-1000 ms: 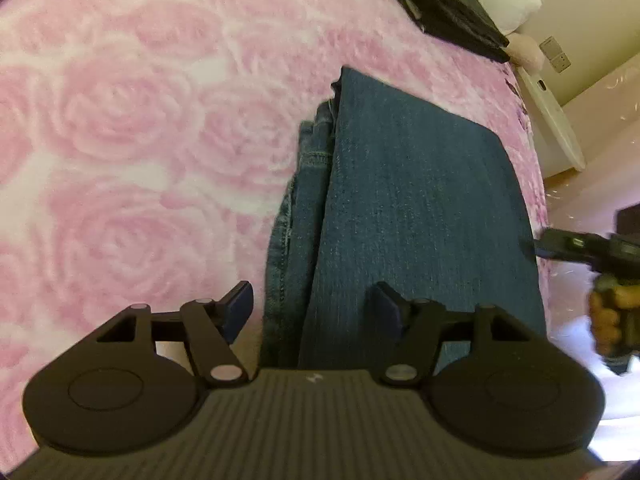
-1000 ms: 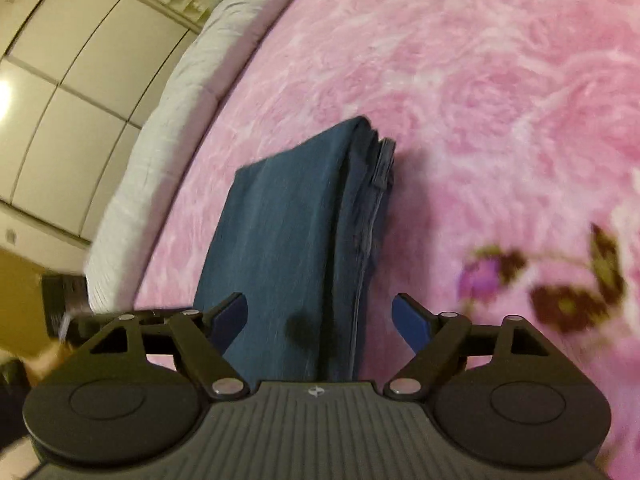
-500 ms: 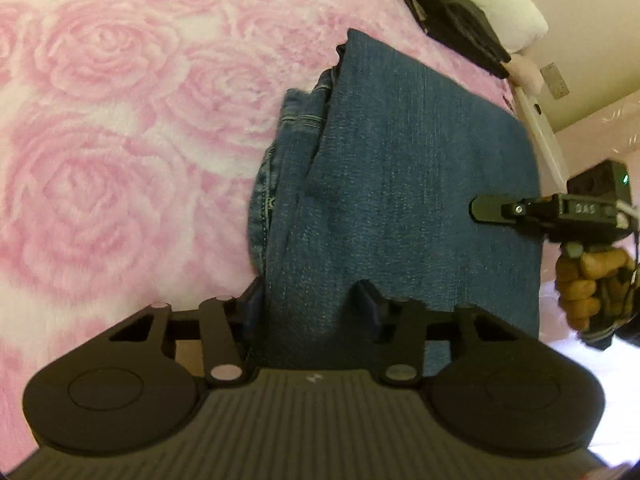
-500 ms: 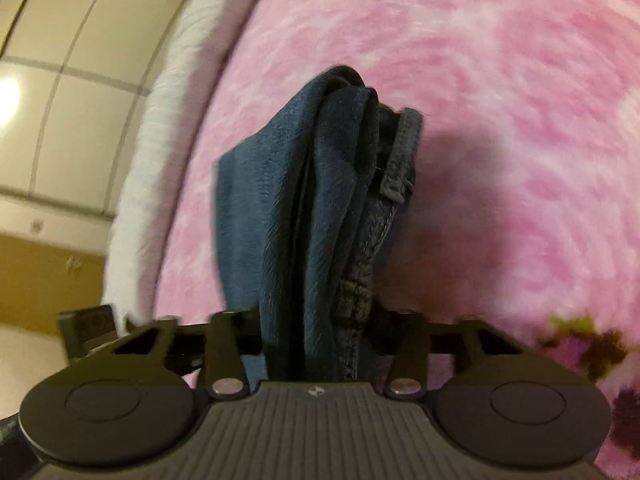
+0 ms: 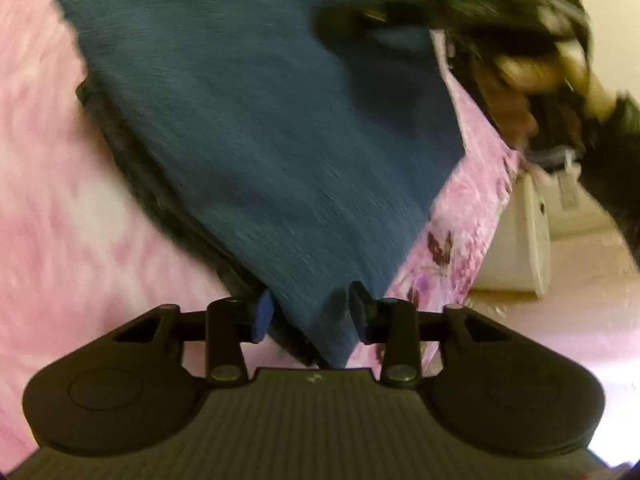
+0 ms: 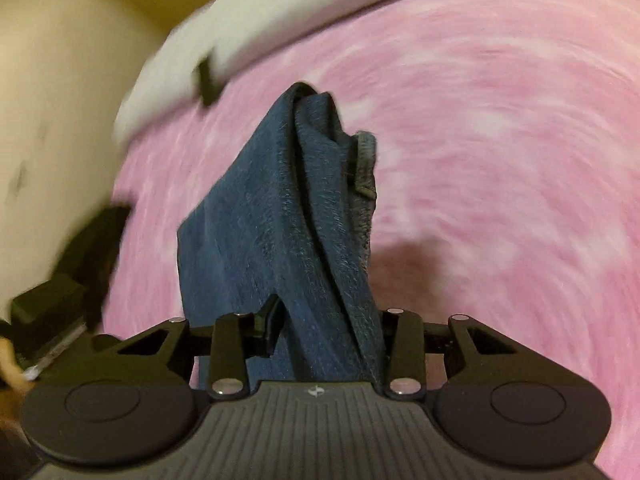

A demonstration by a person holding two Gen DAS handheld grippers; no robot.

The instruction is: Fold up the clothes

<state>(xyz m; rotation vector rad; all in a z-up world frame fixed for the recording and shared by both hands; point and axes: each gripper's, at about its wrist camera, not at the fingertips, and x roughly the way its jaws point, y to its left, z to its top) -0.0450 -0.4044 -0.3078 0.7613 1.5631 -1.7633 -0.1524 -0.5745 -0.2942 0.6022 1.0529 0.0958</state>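
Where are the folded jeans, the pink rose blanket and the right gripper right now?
folded jeans (image 5: 272,128): left wrist view, on the broad top denim panel.
pink rose blanket (image 6: 500,152): right wrist view, on bare blanket right of the jeans.
right gripper (image 6: 328,330): right wrist view, midway between its fingertips, with denim between them.

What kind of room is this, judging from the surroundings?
Probably a bedroom. Folded jeans sit over a pink rose-patterned blanket spread like a bed cover, with a white pillow or mattress edge along its far side.
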